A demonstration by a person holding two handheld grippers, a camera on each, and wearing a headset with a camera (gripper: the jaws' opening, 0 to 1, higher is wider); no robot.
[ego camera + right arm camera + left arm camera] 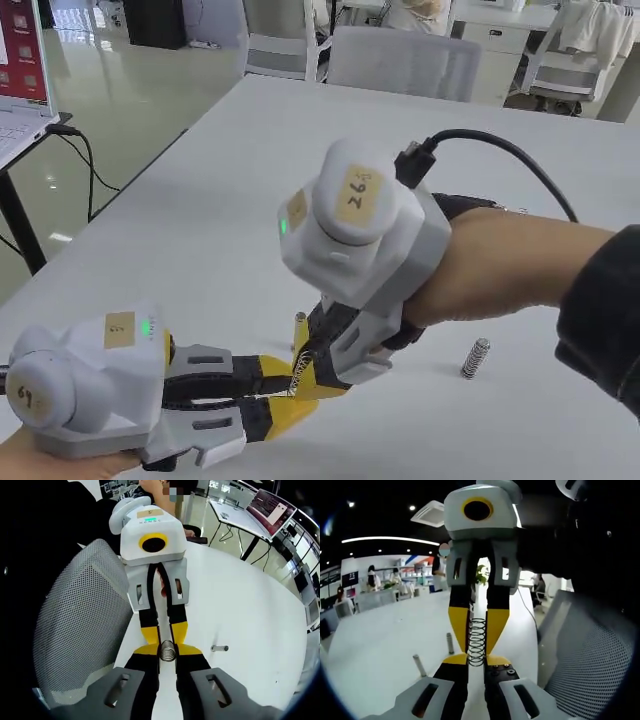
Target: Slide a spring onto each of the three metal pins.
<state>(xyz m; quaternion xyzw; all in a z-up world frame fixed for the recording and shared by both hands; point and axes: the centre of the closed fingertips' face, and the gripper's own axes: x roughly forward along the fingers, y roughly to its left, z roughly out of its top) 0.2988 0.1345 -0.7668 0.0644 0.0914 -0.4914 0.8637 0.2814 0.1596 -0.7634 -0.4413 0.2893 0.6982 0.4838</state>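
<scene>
Left gripper view: right gripper point(477, 649) clamps spring point(477, 640), axis running 12-to-6; left gripper point(477, 662) clenched, contents unclear. Head view: spare spring point(476, 358) at 3 o'clock.

Open-plan office, shared work area.
Big white tabletop point(200, 200), grey mesh chair point(80, 620) beside it, open laptop point(20, 70) on a side desk, glossy floor point(130, 90), rows of desks point(235, 510) further off, strip light point(390, 540) and ceiling air vent point(427, 514), people point(372, 575) standing far back.
</scene>
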